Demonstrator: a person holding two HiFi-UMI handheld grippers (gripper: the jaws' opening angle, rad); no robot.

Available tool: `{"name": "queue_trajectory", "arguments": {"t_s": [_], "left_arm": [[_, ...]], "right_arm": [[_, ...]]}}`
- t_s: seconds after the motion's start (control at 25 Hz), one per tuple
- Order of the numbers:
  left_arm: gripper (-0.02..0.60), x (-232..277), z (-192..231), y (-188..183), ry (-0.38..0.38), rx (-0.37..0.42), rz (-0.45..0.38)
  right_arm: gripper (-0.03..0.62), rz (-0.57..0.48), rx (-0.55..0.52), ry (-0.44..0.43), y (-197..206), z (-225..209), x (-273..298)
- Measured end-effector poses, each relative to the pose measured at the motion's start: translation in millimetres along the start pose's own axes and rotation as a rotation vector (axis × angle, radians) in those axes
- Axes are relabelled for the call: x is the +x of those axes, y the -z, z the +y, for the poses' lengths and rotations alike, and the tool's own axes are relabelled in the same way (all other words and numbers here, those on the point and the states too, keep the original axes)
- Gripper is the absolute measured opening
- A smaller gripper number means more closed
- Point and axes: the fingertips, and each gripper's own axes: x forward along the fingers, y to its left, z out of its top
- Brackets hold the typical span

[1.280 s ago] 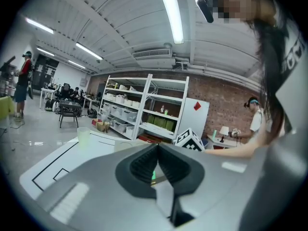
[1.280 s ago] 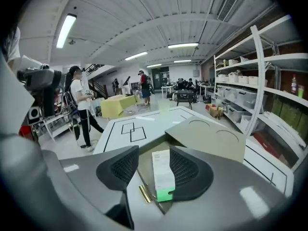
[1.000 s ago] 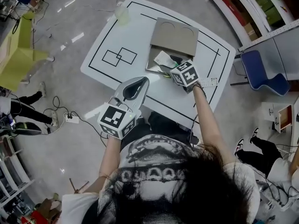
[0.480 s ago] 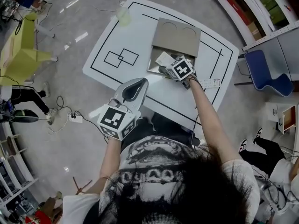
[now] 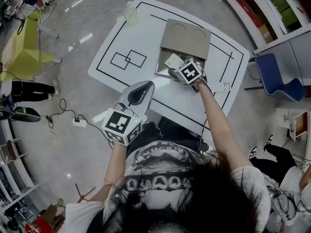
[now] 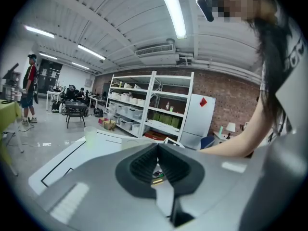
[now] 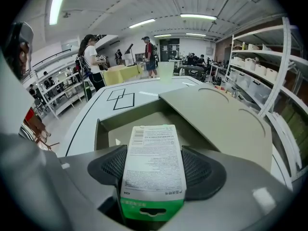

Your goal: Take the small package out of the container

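The right tool has its jaws spread wide, and the small package fills the gap. Its long edges lie against both dark pads, and its green end sits close in at the base of the jaws. The jaws have just been closing a little onto it. The package's white printed face looks up, and its far end points at 12 o'clock over the inside of the container. This is an open grey box, and the package is at its near side, not yet clear of it. The box's lid flap lies folded back at 1 o'clock, flat, with two half-round cut-outs along its far edge.

In the head view the container rests on the white tabletop, toward its right half. Two overlapping black squares are drawn on the surface at 9 o'clock from the box. A pale translucent cup stands at 10 o'clock, near the far left corner. A small white remote-like item lies at 4 o'clock, just beside the person's right wrist.

The left tool is at 7 o'clock from the right one, well apart from the box, with its tips over the tabletop's near edge. Its jaws are pressed together with nothing between them.
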Motion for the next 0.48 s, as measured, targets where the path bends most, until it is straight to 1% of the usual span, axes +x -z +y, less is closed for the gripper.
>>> {"name": "queue_trajectory", "arguments": {"t_s": [0.2, 0.48], "left_arm": [[0.0, -7.5, 4.6, 3.1, -0.013, -0.003, -0.002], [0.0, -18.0, 4.7, 5.0, -0.011, -0.003, -0.007]], "right_arm": [[0.364, -0.057, 0.036, 0.031, -9.0, -5.0, -13.6], [0.364, -0.193, 0.06, 0.061, -38.0, 1.5, -54.8]]}}
